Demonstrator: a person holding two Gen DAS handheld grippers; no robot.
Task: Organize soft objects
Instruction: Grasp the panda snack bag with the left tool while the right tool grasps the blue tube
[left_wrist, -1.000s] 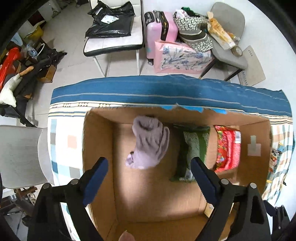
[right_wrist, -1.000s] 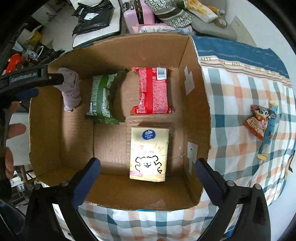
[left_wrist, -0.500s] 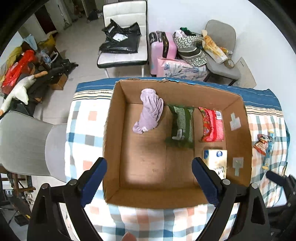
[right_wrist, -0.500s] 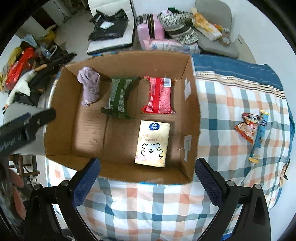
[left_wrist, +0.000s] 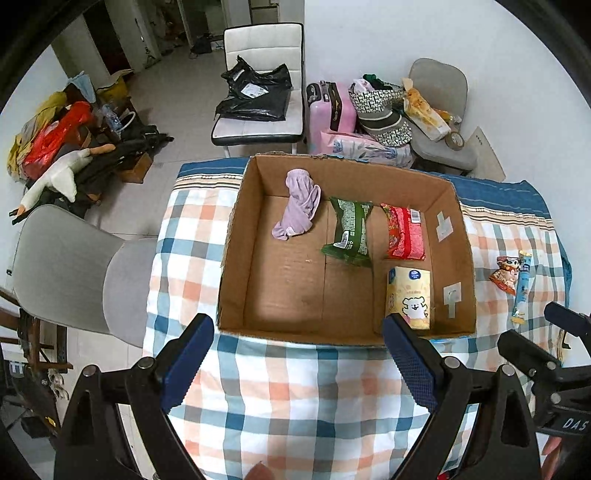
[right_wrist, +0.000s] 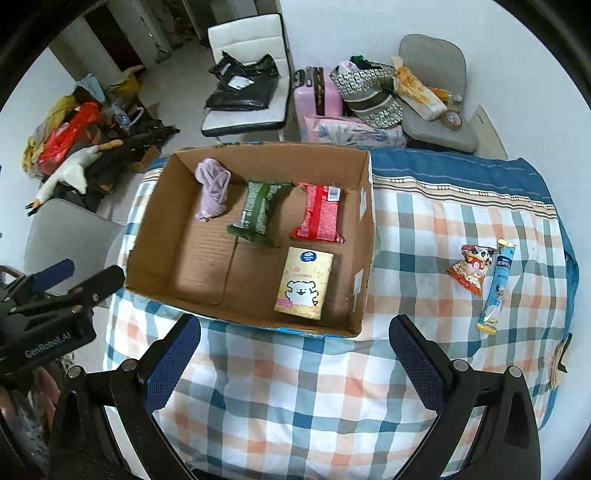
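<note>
An open cardboard box (left_wrist: 231, 236) (right_wrist: 364, 236) sits on the checked tablecloth. Inside lie a lilac cloth (left_wrist: 297, 210) (right_wrist: 212, 188), a green packet (left_wrist: 349, 230) (right_wrist: 258, 214), a red packet (left_wrist: 404, 230) (right_wrist: 321, 214) and a yellow tissue pack (left_wrist: 408, 295) (right_wrist: 304, 282). A small orange snack bag (right_wrist: 472, 267) (left_wrist: 506, 275) and a blue stick sachet (right_wrist: 496, 288) (left_wrist: 521, 286) lie on the cloth right of the box. My left gripper (left_wrist: 297, 363) is open and empty, near the box's front edge. My right gripper (right_wrist: 293, 363) is open and empty, in front of the box.
A grey chair (left_wrist: 74, 277) stands left of the table. Behind the table are a white chair with black bags (left_wrist: 258, 107), a pink suitcase (left_wrist: 328, 110) and a grey chair with bags (left_wrist: 436, 110). Clutter lies on the floor at far left (left_wrist: 66, 147).
Both grippers have pulled back and up from the box. The left one was over the box beside the lilac cloth; now both sit before its front edge. The cloth stays in the box.
</note>
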